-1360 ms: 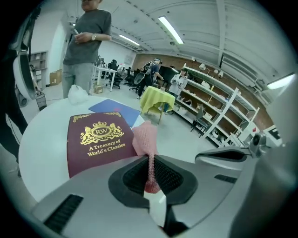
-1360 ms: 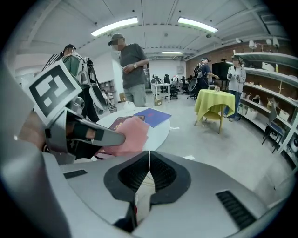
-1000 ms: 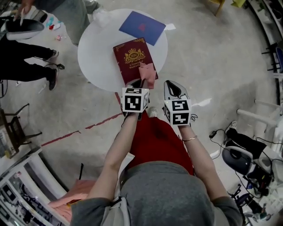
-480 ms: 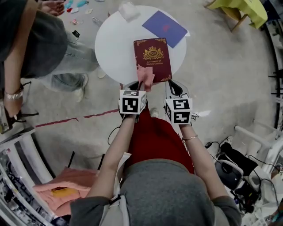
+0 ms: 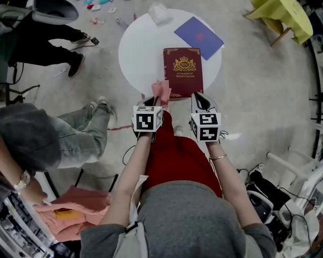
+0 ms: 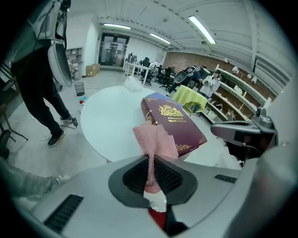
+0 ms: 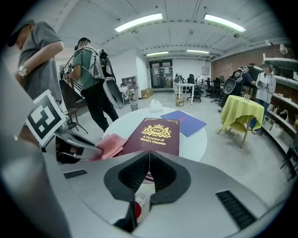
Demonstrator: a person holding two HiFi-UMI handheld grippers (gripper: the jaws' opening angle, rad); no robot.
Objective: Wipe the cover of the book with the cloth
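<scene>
A maroon book (image 5: 183, 71) with a gold crest lies closed on the round white table (image 5: 141, 50), near its front edge. My left gripper (image 5: 151, 102) is shut on a pink cloth (image 5: 161, 90), which hangs at the book's near left corner and overlaps its edge. In the left gripper view the cloth (image 6: 153, 141) rises out of the closed jaws (image 6: 150, 160) in front of the book (image 6: 174, 122). My right gripper (image 5: 201, 101) is shut on nothing, just short of the book's near right corner. The right gripper view shows the book (image 7: 156, 134) straight ahead and the cloth (image 7: 109, 145) to its left.
A blue folder (image 5: 198, 37) lies on the table beyond the book, and a crumpled white thing (image 5: 160, 13) sits at the far edge. A seated person (image 5: 55, 136) is close on the left, another person's legs (image 5: 45, 45) stand further off. A yellow-green covered table (image 5: 282, 17) is at far right.
The left gripper has drawn the cloth across the book's near end, from the right part of the cover to its left corner. People at the left have shifted. The right gripper stays shut.
</scene>
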